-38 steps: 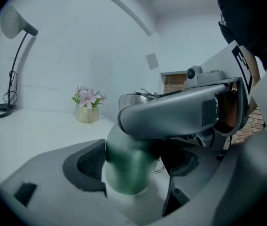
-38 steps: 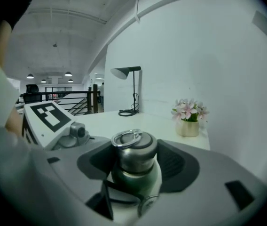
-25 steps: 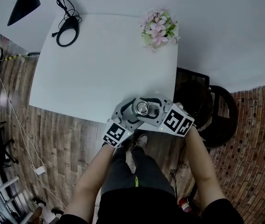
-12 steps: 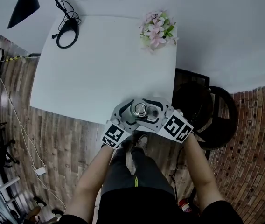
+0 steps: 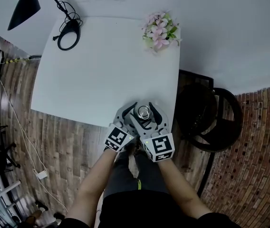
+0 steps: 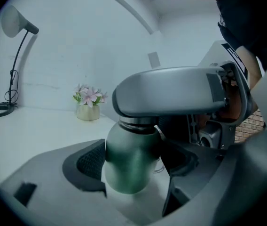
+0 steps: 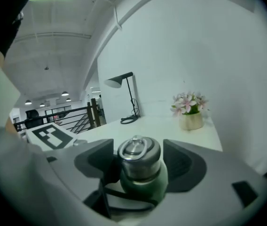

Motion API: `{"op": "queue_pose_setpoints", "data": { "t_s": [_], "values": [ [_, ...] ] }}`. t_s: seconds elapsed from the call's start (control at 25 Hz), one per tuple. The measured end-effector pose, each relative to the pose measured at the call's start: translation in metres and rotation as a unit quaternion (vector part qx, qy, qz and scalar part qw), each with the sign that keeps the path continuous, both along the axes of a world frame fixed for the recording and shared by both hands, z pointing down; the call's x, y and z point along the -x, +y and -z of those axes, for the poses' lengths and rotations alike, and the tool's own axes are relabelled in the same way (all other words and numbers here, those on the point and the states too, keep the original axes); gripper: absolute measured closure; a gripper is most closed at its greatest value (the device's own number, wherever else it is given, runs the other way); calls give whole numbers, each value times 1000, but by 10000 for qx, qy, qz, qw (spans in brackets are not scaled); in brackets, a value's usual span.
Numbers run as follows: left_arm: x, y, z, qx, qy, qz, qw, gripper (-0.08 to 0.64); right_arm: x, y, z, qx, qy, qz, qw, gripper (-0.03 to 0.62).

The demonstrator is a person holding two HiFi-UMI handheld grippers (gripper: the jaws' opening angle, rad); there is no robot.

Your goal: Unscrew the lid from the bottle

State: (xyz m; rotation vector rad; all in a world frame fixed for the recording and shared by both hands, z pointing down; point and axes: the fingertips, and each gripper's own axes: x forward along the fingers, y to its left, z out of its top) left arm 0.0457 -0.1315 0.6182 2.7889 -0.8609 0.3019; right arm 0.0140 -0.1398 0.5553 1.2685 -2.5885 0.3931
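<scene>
Lid (image 7: 139, 161) shows in right gripper view — not left.

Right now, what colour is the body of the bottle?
The bottle is dark green, clearest in the left gripper view.

The head view looks steeply down from above the person, far enough off to take in the whole white table (image 5: 101, 70) and the floor (image 5: 63, 141) around it. The left gripper view sits low and very near the bottle (image 6: 131, 161), facing across the tabletop. The right gripper view, equally near, looks slightly down onto the lid (image 7: 139, 152). All three share the bottle, the flower pot (image 5: 161, 30) and the desk lamp (image 5: 24, 4).
</scene>
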Motion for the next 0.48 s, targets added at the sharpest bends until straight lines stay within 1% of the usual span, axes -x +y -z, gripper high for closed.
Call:
{"op": "queue_pose_setpoints", "data": {
  "t_s": [0.28, 0.4, 0.48],
  "values": [
    [1, 0, -1, -10, 52, 12, 10000, 190, 5, -6, -5, -22, 329, -70, 9994, 289],
    [1, 0, 0, -7, 80, 19, 10000, 190, 4, -7, -6, -65, 345, -108, 9993, 325],
    [1, 0, 0, -6, 102, 15, 9999, 190, 4, -8, -6, -76, 337, -104, 9993, 327]
  ]
}}
